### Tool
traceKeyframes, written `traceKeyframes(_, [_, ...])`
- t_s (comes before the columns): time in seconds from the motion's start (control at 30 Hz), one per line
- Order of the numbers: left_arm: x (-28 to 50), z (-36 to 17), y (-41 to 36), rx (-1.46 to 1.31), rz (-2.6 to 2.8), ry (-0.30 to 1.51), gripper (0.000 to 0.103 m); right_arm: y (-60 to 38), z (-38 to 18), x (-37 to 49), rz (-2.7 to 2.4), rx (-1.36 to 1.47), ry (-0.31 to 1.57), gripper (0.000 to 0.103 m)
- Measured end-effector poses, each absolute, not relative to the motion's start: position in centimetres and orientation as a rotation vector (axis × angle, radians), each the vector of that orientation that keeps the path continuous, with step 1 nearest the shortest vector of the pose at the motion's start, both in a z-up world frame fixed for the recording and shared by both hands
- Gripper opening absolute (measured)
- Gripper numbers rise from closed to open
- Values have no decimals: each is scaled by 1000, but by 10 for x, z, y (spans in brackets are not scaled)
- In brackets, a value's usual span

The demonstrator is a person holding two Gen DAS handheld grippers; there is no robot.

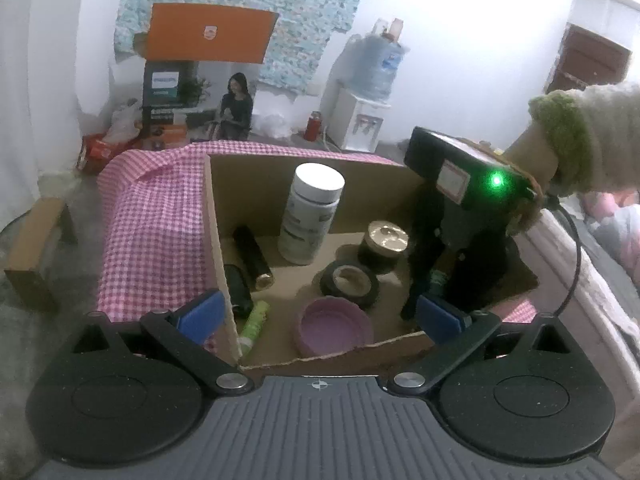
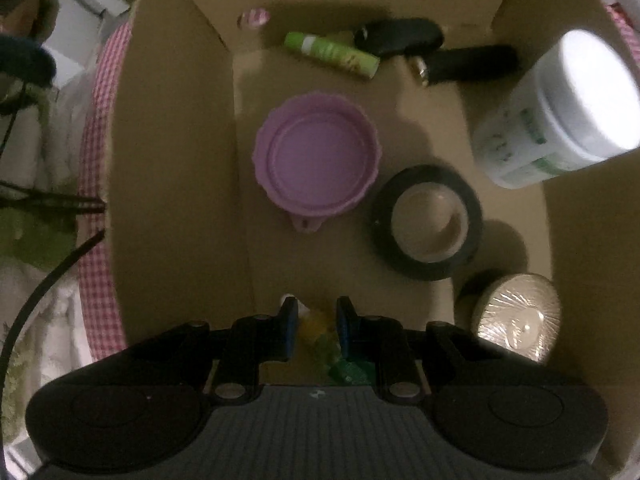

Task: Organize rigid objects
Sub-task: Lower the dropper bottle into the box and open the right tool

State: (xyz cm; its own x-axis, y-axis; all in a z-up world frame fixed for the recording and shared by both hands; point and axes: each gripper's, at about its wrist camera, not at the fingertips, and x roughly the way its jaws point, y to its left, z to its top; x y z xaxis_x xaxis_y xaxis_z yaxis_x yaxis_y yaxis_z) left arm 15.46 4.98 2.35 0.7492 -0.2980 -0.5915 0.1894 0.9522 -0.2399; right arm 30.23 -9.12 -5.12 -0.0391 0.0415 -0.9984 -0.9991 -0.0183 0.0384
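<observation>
Right tool clamps a small yellow-green plastic item above the brown cardboard box floor (left tool open, empty); likely next: lower, release.

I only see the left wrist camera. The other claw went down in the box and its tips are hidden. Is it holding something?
Observer: Yes. The right claw is shut on a small yellow-green thing, too blurry to name.
Operator: Is the purple lid just plain round?
Observer: Not quite. The purple lid has a little tab sticking out from one edge.
Operator: Is anything in there that I can't see?
Observer: A small pink round thing sits near a corner of the cardboard box, just past the green tube.
</observation>
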Motion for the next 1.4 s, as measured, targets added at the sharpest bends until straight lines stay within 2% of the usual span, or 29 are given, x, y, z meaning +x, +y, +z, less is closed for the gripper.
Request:
traceKeyframes(0.43, [149, 29, 48, -172, -286, 653, 102, -97, -39, 301, 1288, -1269, 1210, 23])
traceKeyframes(0.53, [148, 29, 48, -173, -283, 653, 102, -100, -42, 294, 1283, -1303, 1214, 33])
traceKeyframes(0.57, [148, 29, 48, -172, -281, 653, 102, -100, -42, 293, 1280, -1319, 1204, 41])
traceKeyframes(0.6, [148, 30, 49, -173, -279, 652, 102, -101, -41, 293, 1272, -1327, 1181, 44])
traceKeyframes(0.77, [148, 29, 53, -182, -277, 656, 102, -102, -26, 312, 1229, -1220, 1136, 44])
traceKeyframes(1.17, [146, 27, 52, -189, -278, 661, 102, -106, -26, 314, 1261, -1235, 1171, 44])
traceKeyframes(1.33, [145, 27, 49, -185, -283, 663, 102, -104, -37, 318, 1270, -1247, 1211, 42])
traceKeyframes(1.4, [144, 27, 49, -184, -284, 664, 102, -104, -43, 320, 1278, -1246, 1231, 34])
